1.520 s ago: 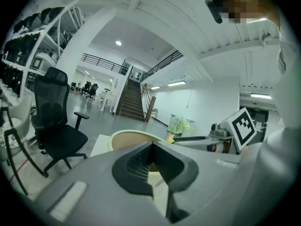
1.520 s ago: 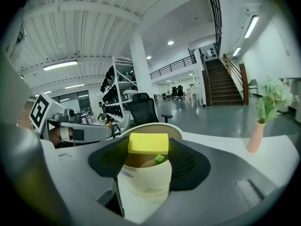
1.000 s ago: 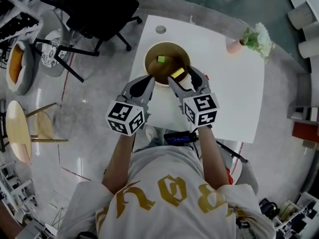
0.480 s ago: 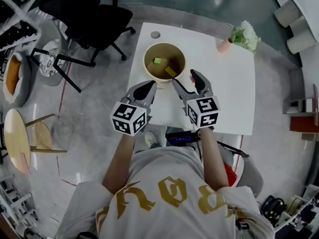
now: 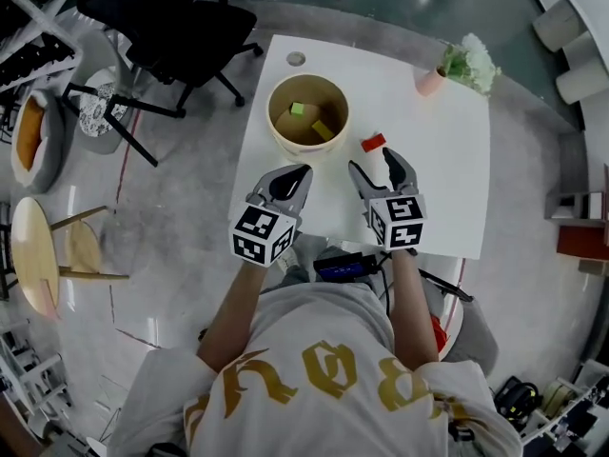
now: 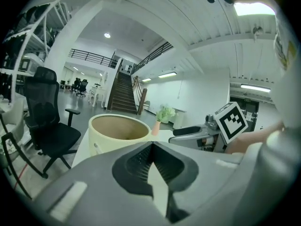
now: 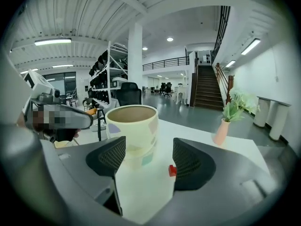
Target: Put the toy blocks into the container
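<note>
A cream round container [image 5: 282, 94] stands at the far left of the white table [image 5: 447, 188], holding a green block [image 5: 297, 109] and a yellow block [image 5: 322, 129]. A small red block [image 5: 373, 143] lies on the table just right of it. My right gripper [image 5: 374, 165] is open and empty, its tips just short of the red block. In the right gripper view, the red block [image 7: 172, 170] shows by the right pad, ahead of my right gripper [image 7: 149, 159], with the container [image 7: 131, 126] beyond. My left gripper [image 5: 290, 173] is shut and empty, in front of the container [image 6: 120, 131].
A pink vase with a green plant [image 5: 430, 82] stands at the table's far right corner. A black office chair [image 5: 181, 17] sits on the floor beyond the left of the table. The table's near edge runs just under both grippers.
The right gripper let the yellow block go into the container and opened. Both grippers drew back toward the person, uncovering the red block.
</note>
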Demonstrator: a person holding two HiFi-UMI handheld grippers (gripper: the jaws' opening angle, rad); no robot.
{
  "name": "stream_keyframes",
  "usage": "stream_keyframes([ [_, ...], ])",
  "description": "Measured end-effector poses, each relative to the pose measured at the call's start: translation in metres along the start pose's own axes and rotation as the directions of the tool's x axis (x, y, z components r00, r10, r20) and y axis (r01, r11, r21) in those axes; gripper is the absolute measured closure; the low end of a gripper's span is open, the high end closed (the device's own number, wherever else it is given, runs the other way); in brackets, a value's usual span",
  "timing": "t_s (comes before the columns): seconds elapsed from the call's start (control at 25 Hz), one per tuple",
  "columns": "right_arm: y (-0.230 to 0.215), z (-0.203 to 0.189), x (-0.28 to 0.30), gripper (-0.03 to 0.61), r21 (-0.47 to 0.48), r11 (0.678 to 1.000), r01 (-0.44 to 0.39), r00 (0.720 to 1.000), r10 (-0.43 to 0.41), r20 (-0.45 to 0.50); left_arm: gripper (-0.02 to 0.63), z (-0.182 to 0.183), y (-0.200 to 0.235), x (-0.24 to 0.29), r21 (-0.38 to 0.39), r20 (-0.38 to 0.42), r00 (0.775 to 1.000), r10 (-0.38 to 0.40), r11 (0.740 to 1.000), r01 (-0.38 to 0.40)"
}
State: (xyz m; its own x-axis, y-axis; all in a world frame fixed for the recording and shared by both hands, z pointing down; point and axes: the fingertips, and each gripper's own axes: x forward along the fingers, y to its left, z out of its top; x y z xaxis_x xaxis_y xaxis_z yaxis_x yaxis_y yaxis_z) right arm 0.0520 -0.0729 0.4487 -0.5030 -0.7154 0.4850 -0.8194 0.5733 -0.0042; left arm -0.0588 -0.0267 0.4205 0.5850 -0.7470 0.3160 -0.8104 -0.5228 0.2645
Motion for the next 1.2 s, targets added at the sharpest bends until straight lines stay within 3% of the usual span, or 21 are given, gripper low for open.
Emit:
stream_keyframes([
  [0.4, -0.04, -0.046, 0.027, 0.225, 0.013, 1.0, -0.02, 0.994, 0.022, -0.112, 0.613, -0.032, -0.017, 0.041, 0.037, -0.098, 0.995, 0.029, 0.999, -0.025],
  [0.76, -0.071, -0.079, 0.053, 0.221, 0.047, 0.999, -0.026, 0.981, 0.035, -0.191, 0.613, -0.054, -0.005, 0.059, 0.06, -0.16, 0.98, 0.117, 0.992, -0.109],
  [1.2, -0.091, -0.115, 0.094, 0.21, 0.028, 0.999, -0.039, 0.957, 0.045, -0.285, 0.613, -0.084, 0.001, 0.083, 0.011, -0.19, 0.966, 0.177, 0.984, -0.178],
])
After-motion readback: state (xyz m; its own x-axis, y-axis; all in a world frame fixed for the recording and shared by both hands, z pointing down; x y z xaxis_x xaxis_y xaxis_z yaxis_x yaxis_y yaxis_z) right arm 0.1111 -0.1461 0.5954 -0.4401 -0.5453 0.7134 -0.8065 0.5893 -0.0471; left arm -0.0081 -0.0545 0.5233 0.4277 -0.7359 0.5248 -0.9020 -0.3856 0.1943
